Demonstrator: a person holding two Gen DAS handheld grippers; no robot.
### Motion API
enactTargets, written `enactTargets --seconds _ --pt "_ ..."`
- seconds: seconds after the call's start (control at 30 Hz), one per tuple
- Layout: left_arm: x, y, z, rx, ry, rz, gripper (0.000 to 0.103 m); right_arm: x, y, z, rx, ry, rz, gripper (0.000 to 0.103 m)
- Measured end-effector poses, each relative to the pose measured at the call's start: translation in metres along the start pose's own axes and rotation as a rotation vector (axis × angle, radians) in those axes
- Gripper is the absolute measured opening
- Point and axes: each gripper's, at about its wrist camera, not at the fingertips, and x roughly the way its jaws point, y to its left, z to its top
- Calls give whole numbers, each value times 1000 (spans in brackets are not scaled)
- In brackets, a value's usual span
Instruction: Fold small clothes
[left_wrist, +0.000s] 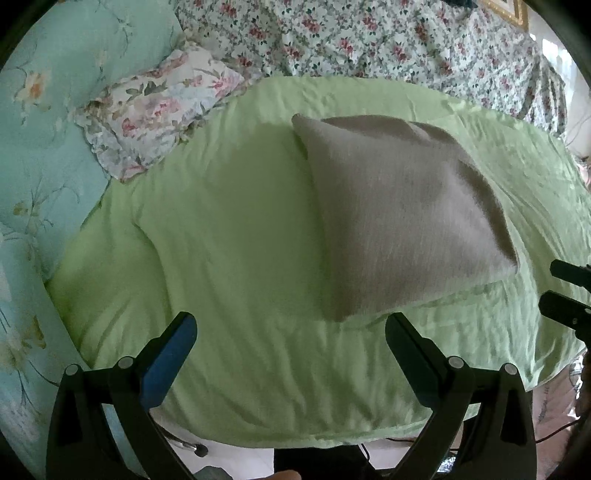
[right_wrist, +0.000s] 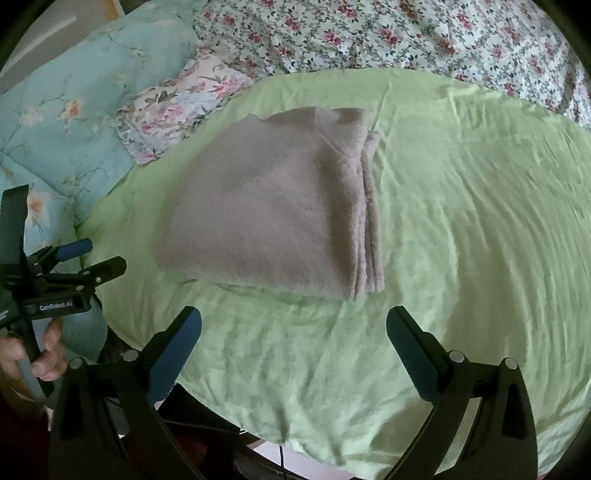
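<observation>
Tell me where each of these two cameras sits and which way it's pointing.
Left wrist: on the left claw, open, facing forward over the green sheet at the folded grey garment; the right claw's fingers show at the right edge.
Right wrist: on the right claw, open, facing the same garment; the left claw and the hand holding it show at left.
Shared: garment, sheet, floral bedding.

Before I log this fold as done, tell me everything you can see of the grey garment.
The grey garment is a soft, fuzzy knit-looking fabric, folded into a compact, roughly rectangular stack. Several layered edges show along its right side, and a diagonal seam crosses its top. It lies flat on the light green sheet; nothing else touches it. Both grippers are open and clear of it.
</observation>
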Motion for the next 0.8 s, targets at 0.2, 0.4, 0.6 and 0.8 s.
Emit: enactTargets --seconds 0.2,0.4,0.6,0.8 --pt "2 -2 5 1 -4 -1 102 6 8 9 -22 -1 13 101" --pt "12 0 15 -14 -1 -17 102 12 7 18 -25 -7 18 101" --pt "27 3 39 -53 -1 -72 102 17 -1 39 -1 -30 -7 101" --pt "41 8 61 -81 -1 -74 102 21 -19 73 37 -89 6 101"
